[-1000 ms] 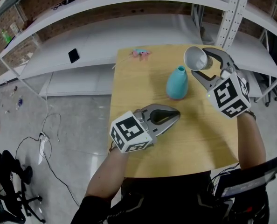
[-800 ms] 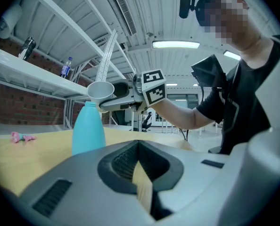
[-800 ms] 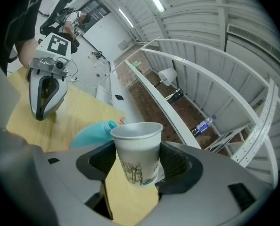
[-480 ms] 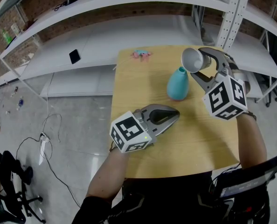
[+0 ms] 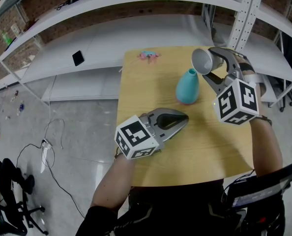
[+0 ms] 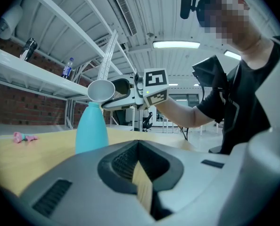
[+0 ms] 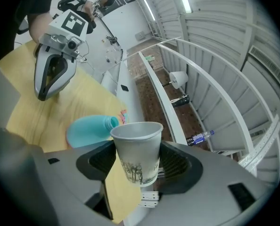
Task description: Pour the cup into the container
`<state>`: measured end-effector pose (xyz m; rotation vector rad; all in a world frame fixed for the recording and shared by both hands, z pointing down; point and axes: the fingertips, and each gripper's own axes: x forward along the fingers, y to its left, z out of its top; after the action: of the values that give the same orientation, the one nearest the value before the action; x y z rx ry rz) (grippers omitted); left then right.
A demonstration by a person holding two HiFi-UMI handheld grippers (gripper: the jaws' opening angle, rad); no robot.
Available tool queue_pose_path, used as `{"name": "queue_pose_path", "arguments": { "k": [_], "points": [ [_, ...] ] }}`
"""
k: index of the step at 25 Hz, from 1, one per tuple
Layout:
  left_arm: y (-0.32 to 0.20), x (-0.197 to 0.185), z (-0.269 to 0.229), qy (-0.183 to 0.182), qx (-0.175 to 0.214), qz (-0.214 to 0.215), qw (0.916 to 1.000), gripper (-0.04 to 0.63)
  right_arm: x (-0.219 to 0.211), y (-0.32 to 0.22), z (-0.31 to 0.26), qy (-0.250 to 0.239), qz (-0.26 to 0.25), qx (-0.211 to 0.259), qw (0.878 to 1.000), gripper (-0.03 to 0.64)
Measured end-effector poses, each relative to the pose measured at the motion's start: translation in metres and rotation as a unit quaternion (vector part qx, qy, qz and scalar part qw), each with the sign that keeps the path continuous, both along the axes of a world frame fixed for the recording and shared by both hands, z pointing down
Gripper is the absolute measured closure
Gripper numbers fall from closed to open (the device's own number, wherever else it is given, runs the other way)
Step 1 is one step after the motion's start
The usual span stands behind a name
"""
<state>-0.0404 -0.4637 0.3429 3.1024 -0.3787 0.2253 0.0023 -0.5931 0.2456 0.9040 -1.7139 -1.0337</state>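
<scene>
As the white paper cup [image 5: 203, 61] sits clamped between the jaws of the right gripper [image 5: 214, 64], it is tipped on its side. Its mouth is close above the neck of the teal bottle-shaped container [image 5: 187, 86], which stands on the wooden table [image 5: 205, 146] just beyond this claw. The left gripper [image 5: 179, 120], well apart, is closed on nothing.

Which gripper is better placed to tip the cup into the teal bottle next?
Right. The right gripper is shut on the white paper cup, tilted just above the teal plastic bottle. The left gripper is shut, empty, low over the wooden table.
</scene>
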Motion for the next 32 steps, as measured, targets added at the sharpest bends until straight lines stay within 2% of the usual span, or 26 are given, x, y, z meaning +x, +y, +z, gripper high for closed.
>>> {"name": "queue_pose_path", "arguments": {
  "k": [32],
  "points": [
    [0.0011, 0.001, -0.0008, 0.001, 0.0, 0.0, 1.0, 0.603, -0.007, -0.0017, -0.0012, 0.097, -0.009, 0.042, 0.994, 0.324]
  ]
}}
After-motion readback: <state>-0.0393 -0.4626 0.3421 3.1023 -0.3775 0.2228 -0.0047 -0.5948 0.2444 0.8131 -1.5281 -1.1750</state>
